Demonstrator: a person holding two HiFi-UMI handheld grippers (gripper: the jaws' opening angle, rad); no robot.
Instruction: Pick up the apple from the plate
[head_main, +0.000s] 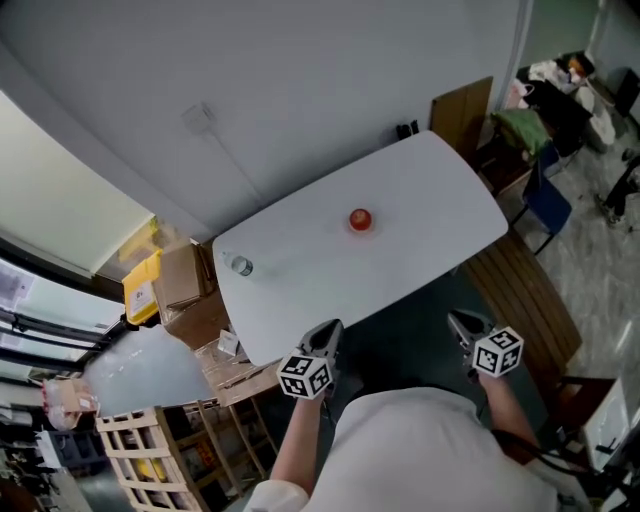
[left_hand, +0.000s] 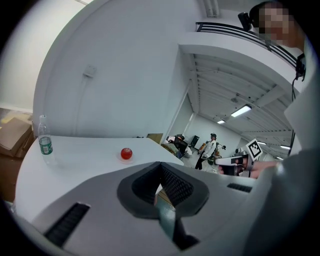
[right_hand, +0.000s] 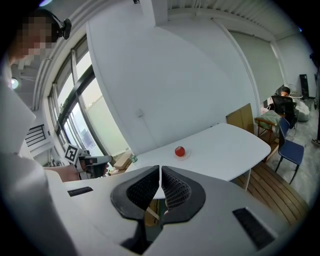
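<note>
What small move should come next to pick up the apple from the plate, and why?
Probably bring the left gripper forward over the table toward the apple. It and the right gripper are both shut, empty and short of the table's near edge, while the apple sits on its plate mid-table. The left one looks nearer; its jaws would need opening on the way.
</note>
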